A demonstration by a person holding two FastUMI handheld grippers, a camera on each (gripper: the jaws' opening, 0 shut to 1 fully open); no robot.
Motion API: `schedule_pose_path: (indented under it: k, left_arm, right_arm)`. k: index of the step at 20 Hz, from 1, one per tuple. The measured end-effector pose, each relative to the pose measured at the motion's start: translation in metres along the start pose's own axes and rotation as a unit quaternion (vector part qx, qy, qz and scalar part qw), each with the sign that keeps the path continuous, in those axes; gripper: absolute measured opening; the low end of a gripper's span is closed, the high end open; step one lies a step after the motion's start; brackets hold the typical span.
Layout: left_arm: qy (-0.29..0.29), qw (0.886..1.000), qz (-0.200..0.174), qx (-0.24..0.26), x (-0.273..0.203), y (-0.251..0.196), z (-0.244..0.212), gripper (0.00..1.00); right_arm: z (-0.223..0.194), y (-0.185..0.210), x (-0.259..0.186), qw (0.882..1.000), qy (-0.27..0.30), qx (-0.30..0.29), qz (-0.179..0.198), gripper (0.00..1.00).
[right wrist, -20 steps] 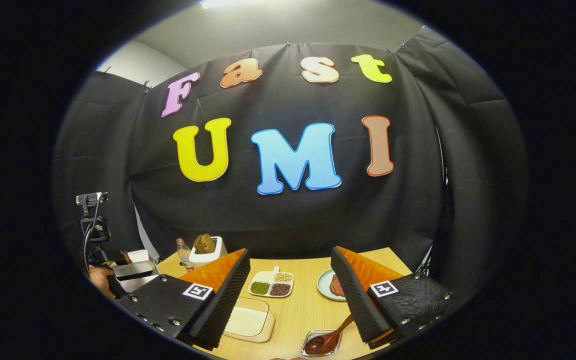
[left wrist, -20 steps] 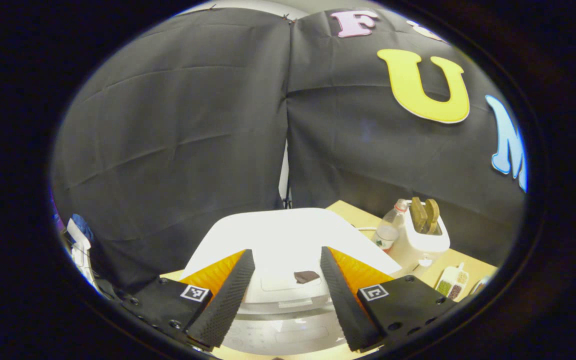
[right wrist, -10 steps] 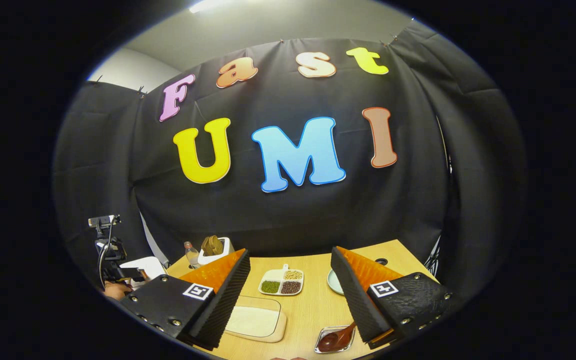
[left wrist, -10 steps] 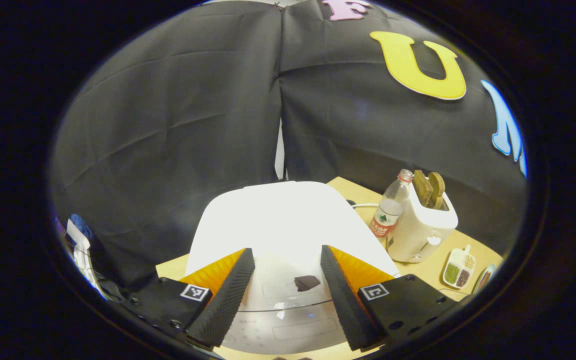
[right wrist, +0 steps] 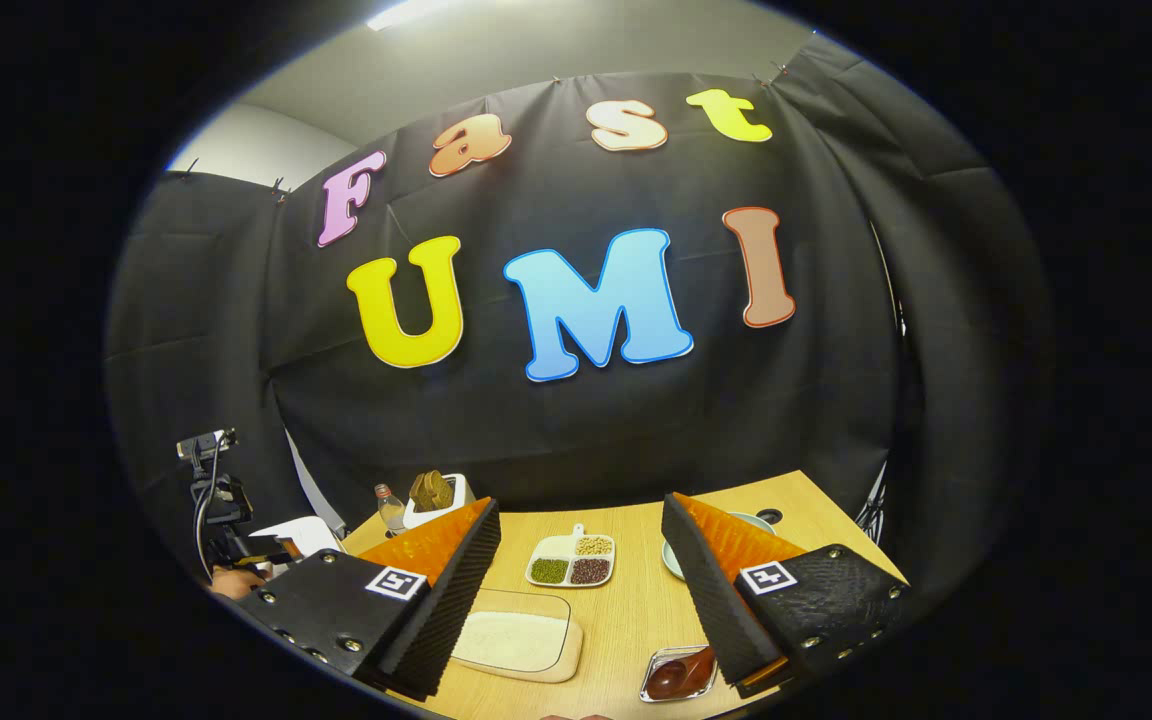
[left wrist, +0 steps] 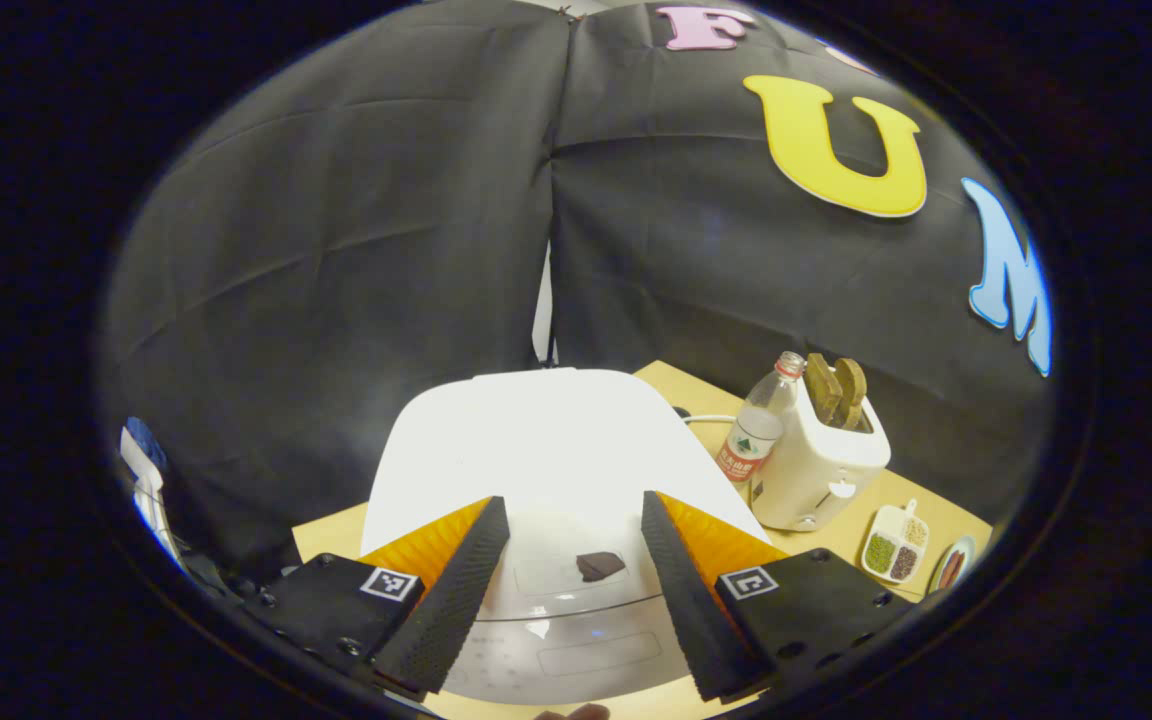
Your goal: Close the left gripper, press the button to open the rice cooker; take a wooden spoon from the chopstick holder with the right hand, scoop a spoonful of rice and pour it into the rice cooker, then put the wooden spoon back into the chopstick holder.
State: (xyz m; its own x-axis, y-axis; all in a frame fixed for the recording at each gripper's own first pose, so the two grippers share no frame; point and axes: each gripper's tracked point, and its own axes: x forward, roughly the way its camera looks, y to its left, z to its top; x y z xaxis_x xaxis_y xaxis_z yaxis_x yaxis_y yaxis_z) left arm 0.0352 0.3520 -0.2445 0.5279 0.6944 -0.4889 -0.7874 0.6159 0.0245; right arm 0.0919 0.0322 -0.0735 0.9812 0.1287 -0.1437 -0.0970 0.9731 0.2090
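Note:
The white rice cooker (left wrist: 546, 450) stands with its lid down right in front of my left gripper (left wrist: 571, 505). That gripper is open, its fingers on either side of the dark button (left wrist: 598, 566) on the cooker's front. In the right gripper view my right gripper (right wrist: 581, 510) is open and holds nothing above the wooden table (right wrist: 626, 620). A dark wooden spoon (right wrist: 681, 672) lies in a small shiny holder (right wrist: 658, 688), partly hidden by the right-hand finger. White rice fills a shallow tray (right wrist: 516, 640) by the left-hand finger. The cooker (right wrist: 296, 535) sits far left.
A white toaster with bread (left wrist: 821, 465) and a plastic bottle (left wrist: 754, 440) stand right of the cooker. A divided dish of beans (right wrist: 571, 560) and a pale plate (right wrist: 748, 520) sit mid-table. A hand (right wrist: 231, 580) and a camera on a stand (right wrist: 201, 470) are at the left.
The left gripper view has tipped down, showing more of the cooker and table. The right gripper has shifted, so the spoon sits further behind its finger. Both grippers stay open.

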Motion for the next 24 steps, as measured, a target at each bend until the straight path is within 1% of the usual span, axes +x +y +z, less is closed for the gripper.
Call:
schedule_pose_path:
  k: [2,3,4,5,6,7,8,9,10,11,12,13,14,15,16,17,18,19,20,24]
  left_arm:
    - [-0.017,1.000,-0.012,0.008,-0.011,-0.005,0.015,0.94]
    - [-0.029,0.999,-0.023,0.005,-0.019,-0.008,0.025,0.89]
    - [-0.044,0.998,-0.035,0.003,-0.030,-0.012,0.039,0.99]
    - [-0.064,0.997,-0.048,0.006,-0.042,-0.018,0.053,0.99]
    - [-0.082,0.995,-0.056,0.017,-0.056,-0.022,0.064,0.94]
    - [-0.101,0.993,-0.064,0.023,-0.072,-0.025,0.076,0.94]
    - [-0.118,0.989,-0.081,0.023,-0.089,-0.035,0.086,0.89]
    - [-0.134,0.985,-0.105,0.025,-0.109,-0.048,0.095,0.99]
    - [-0.153,0.979,-0.128,0.029,-0.126,-0.061,0.104,0.99]
    - [-0.177,0.971,-0.157,0.031,-0.148,-0.073,0.115,0.94]
    - [-0.199,0.961,-0.189,0.038,-0.176,-0.087,0.122,0.93]
    - [-0.221,0.952,-0.206,0.053,-0.200,-0.095,0.129,0.94]
    - [-0.240,0.945,-0.212,0.068,-0.216,-0.098,0.133,0.98]
    - [-0.253,0.938,-0.224,0.078,-0.234,-0.102,0.136,0.94]
    - [-0.262,0.931,-0.242,0.081,-0.252,-0.111,0.137,0.94]
    - [-0.266,0.924,-0.263,0.080,-0.268,-0.119,0.134,0.89]
    - [-0.270,0.917,-0.283,0.079,-0.285,-0.128,0.130,0.94]
    - [-0.273,0.912,-0.295,0.080,-0.296,-0.131,0.127,0.96]
    - [-0.274,0.910,-0.299,0.084,-0.298,-0.130,0.127,0.98]
    - [-0.258,0.908,-0.322,0.079,-0.302,-0.135,0.123,0.96]
  right_arm:
    - [0.003,0.000,-0.002,1.000,-0.002,0.002,0.001,0.98]
    - [0.004,0.000,-0.003,1.000,-0.002,0.002,0.001,0.98]
    - [0.004,0.000,-0.005,1.000,-0.003,0.000,0.000,0.98]
    - [0.006,0.000,-0.007,1.000,-0.006,-0.003,0.000,0.98]
    - [0.008,0.000,-0.008,1.000,-0.009,-0.005,0.000,0.98]
    - [0.010,0.000,-0.009,1.000,-0.013,-0.008,0.000,0.98]
    - [0.013,-0.001,-0.012,1.000,-0.017,-0.010,-0.003,0.98]
    - [0.017,-0.003,-0.014,1.000,-0.022,-0.012,-0.006,0.98]
    - [0.021,-0.003,-0.017,1.000,-0.027,-0.013,-0.008,0.98]
    - [0.026,-0.003,-0.019,0.999,-0.032,-0.016,-0.010,0.98]
    - [0.032,-0.003,-0.021,0.999,-0.038,-0.020,-0.011,0.98]
    - [0.037,-0.004,-0.023,0.999,-0.046,-0.026,-0.015,0.98]
    - [0.043,-0.003,-0.026,0.998,-0.053,-0.030,-0.017,0.98]
    - [0.049,-0.002,-0.030,0.997,-0.060,-0.033,-0.020,0.98]
    - [0.056,0.000,-0.034,0.997,-0.067,-0.032,-0.023,0.98]
    - [0.062,0.002,-0.037,0.997,-0.073,-0.030,-0.023,0.98]
    - [0.066,0.007,-0.041,0.996,-0.077,-0.027,-0.021,0.98]
    - [0.070,0.011,-0.047,0.996,-0.083,-0.027,-0.019,0.98]
    - [0.074,0.013,-0.048,0.995,-0.088,-0.030,-0.022,0.98]
    - [0.077,0.026,-0.057,0.994,-0.096,-0.041,-0.032,0.98]
